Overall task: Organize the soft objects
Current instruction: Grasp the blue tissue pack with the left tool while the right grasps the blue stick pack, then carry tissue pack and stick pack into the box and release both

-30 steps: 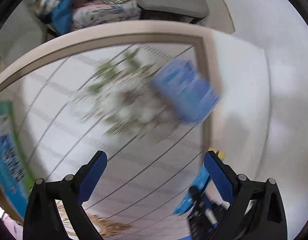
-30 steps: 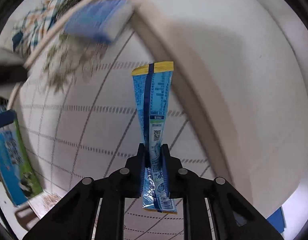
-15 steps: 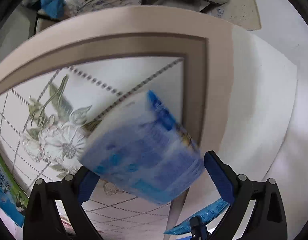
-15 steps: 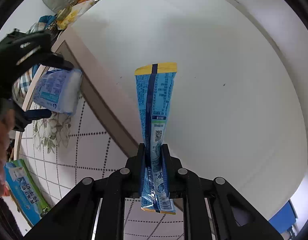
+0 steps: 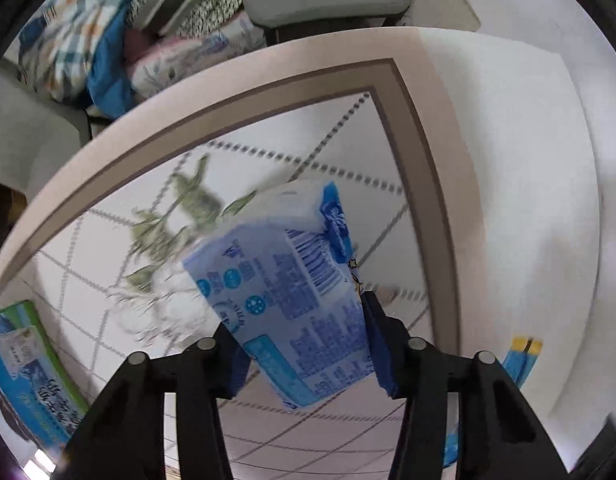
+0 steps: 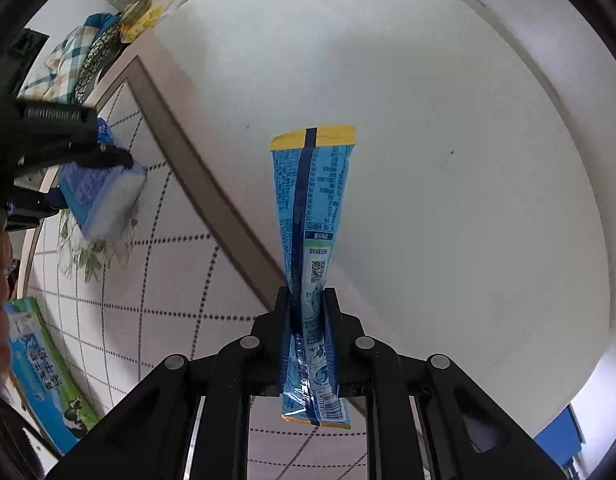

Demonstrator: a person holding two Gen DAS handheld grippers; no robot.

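Progress was judged partial: left gripper clamped the tissue pack above the mat, right gripper pinched the sachet (both unplaced), milk carton remaining.

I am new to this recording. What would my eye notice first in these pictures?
First, the long blue snack pouch with its yellow end, clamped upright in the right tongs above the white surface. Next, the blue tissue pack squeezed in the left tongs, held over the flower-printed tablecloth.
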